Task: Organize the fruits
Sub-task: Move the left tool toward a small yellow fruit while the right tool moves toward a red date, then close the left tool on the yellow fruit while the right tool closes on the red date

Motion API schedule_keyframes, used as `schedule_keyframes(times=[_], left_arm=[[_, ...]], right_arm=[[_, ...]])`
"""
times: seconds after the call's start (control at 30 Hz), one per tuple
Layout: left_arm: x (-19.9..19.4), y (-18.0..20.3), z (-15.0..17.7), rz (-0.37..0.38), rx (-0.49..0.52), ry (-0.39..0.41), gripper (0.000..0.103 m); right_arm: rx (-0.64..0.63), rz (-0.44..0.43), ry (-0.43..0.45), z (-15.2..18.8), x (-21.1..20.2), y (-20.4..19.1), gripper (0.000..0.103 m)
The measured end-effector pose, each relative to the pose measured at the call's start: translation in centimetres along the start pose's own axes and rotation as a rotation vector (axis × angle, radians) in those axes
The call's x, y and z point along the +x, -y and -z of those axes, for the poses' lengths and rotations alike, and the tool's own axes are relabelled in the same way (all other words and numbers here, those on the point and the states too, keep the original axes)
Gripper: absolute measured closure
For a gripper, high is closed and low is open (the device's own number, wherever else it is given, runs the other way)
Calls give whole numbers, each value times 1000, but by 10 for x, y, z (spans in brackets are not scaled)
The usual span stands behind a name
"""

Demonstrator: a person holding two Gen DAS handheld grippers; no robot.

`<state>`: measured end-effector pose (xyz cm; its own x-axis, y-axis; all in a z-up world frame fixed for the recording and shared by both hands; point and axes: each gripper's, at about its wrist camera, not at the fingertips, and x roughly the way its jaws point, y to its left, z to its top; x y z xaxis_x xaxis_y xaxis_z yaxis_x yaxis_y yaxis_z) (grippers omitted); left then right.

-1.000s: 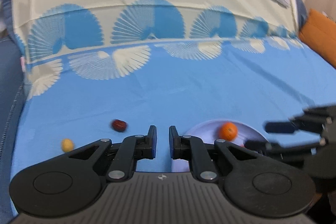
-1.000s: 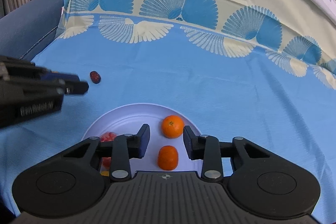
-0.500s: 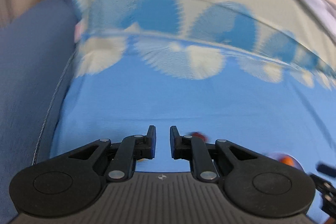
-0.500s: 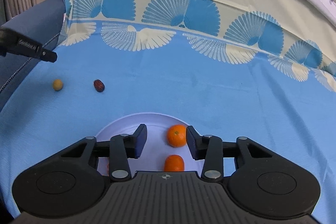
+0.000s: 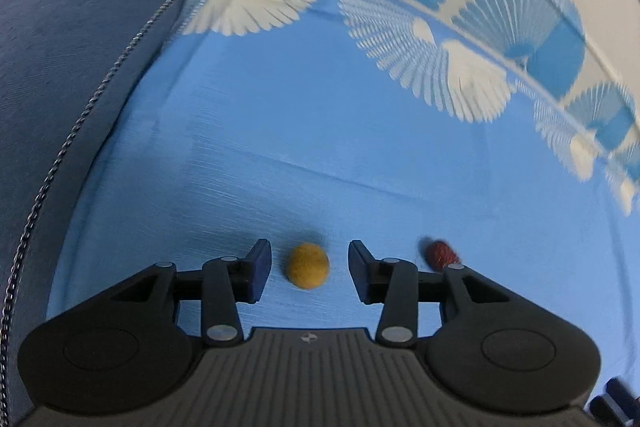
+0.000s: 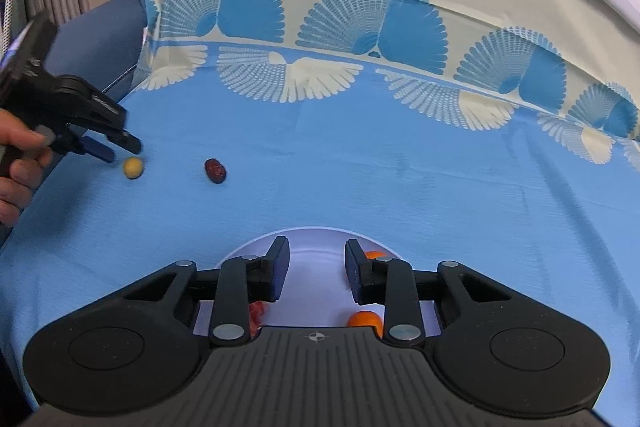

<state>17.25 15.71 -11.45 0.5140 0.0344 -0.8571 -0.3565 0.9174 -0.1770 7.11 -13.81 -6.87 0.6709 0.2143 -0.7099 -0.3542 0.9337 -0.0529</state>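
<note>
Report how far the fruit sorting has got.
Done: two oranges and a red fruit lie on the plate. In hand: the open left gripper brackets the yellow fruit, not yet gripped. Left: the date on the cloth. The right gripper is open, empty.

A sky-blue cloth [image 6: 380, 179] is patterned with cream and blue fan shapes along a cream far band. A mustard-yellow round fruit [image 5: 308, 265] and a dark red oval fruit [image 5: 441, 254] are seen on it. Orange fruits [image 6: 363, 319] and a red piece [image 6: 256, 311] are shown on a pale lilac plate [image 6: 316, 247]. Black is shown on both grippers, with blue pads [image 6: 280, 273].
</note>
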Motion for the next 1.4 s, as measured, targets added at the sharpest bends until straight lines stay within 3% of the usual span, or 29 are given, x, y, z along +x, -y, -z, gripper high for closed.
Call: schedule_keyframes(times=[0.2, 0.27, 0.3, 0.43, 0.53, 0.67, 0.8, 0.87, 0.93, 0.97, 1.13, 1.4], left_arm=[[9, 7, 2, -62, 87, -8, 60], [10, 6, 3, -56, 94, -12, 75], [10, 7, 3, -54, 99, -12, 76], [0, 6, 3, -82, 102, 35, 76], [-4, 3, 2, -83, 83, 47, 76], [5, 3, 4, -105, 81, 1, 76], [6, 3, 4, -103, 76, 7, 76], [5, 3, 4, -112, 73, 17, 76], [4, 1, 3, -115, 61, 26, 76], [3, 0, 3, -115, 53, 30, 76], [2, -4, -1, -121, 14, 47, 76], [4, -5, -3, -116, 15, 50, 76]], right_arm=[[-7, -29, -2, -4, 3, -10, 70], [-9, -34, -8, -6, 7, -14, 70], [-10, -41, -10, -8, 9, -17, 70], [-33, -49, 10, -17, 18, -29, 71], [-46, -48, 59, -26, 21, -38, 88], [-45, -69, 71, -37, 34, -46, 89], [-45, -84, 58, -49, 54, -57, 88], [-50, -92, 58, -55, 64, -64, 86], [-62, -111, 34, -62, 80, -71, 63], [-69, -117, 22, -64, 87, -74, 59], [-103, -103, 22, -77, 121, -86, 57], [-127, -132, -69, -79, 173, -83, 54]])
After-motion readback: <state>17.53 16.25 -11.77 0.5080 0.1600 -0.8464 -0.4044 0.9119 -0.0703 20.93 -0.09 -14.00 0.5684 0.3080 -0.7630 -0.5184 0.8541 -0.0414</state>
